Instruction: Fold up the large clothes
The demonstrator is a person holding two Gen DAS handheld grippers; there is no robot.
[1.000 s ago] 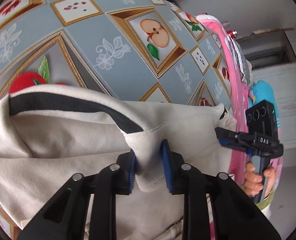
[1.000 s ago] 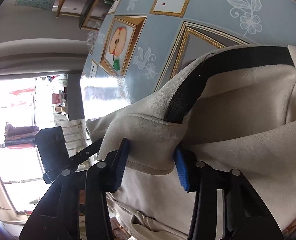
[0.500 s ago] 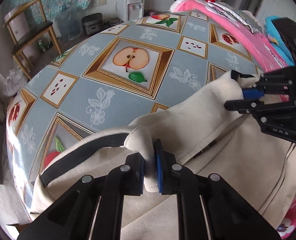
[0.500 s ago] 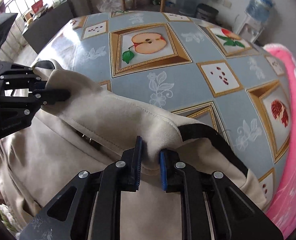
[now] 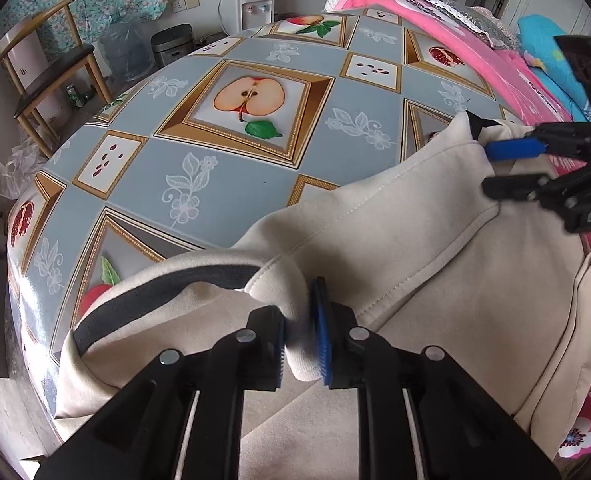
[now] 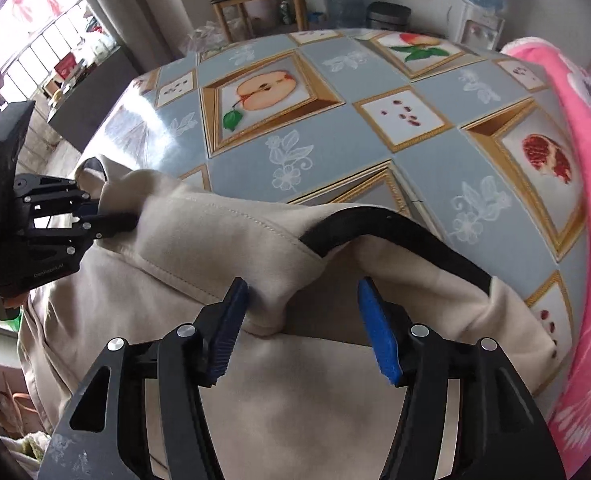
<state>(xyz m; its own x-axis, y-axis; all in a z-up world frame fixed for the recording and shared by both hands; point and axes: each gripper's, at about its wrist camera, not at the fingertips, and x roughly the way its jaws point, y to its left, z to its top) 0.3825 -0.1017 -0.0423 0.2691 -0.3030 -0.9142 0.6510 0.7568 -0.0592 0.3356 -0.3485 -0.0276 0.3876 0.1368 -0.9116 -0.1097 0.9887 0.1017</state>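
I am clenching my left gripper [image 5: 299,340] on a thick fold of the cream garment [image 5: 415,260], at 6 o'clock in my left view. I think I am gripping there because this fold is the top edge, next to the black band [image 6: 395,232]. My right gripper [image 6: 301,304] is standing wide and released. Its blue pads [image 6: 379,340] are far apart on both sides of a cloth ridge; one pad seems to be touching the cloth and the other is clearly apart from it. The garment is lying on the table [image 5: 215,184] with the fruit-pattern cover. It is filling the near side from 4 o'clock to 8 o'clock, and part of it is hanging over the table edge toward me. The cover is lying bare toward 12 o'clock, so in my judgement the two grippers are being placed along one edge to pull the cloth flat toward that space. A pink blanket [image 6: 575,120] is lying at 3 o'clock in my right view, just beside the garment. I am judging that the folding is only at its beginning, because the cloth is bunched and not flat.
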